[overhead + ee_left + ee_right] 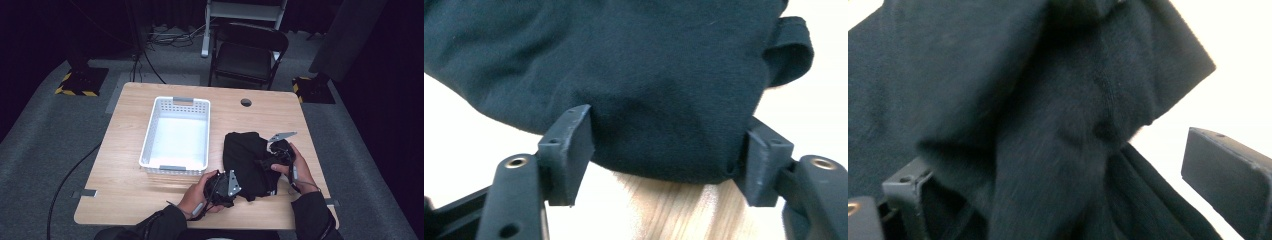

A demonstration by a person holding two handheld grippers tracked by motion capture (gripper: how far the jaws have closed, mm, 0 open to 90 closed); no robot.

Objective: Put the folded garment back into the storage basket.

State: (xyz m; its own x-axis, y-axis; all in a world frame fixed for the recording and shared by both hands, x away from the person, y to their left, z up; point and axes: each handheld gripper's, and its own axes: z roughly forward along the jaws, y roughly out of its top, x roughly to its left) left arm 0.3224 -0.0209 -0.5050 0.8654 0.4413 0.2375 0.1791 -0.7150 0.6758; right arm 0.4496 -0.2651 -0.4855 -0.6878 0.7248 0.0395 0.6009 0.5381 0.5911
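A black garment (248, 162) is lying bunched on the right half of the wooden table (125, 190), just to the right of the white basket (177, 134). Its long axis is running from the near edge toward the far edge, tilted slightly leftward at the far end.

The left gripper (226, 184) is being held low at the garment's near left corner, the left hand (200, 197) coming in from the bottom and angled to the right. In the left gripper view, its jaws are being held parted around a rounded fold of the cloth (649, 90); whether the pads are pressing on it cannot be told.

The right gripper (278, 150) is being held at the garment's right edge, the right hand (296, 167) angled leftward. In the right gripper view, the jaws are standing wide, cloth (1048, 125) lying between them, and one jaw is clear of the fabric, so it is released.

Bare tabletop is being left open along the near edge and at the near left corner; the right edge is lying close beside the right hand.
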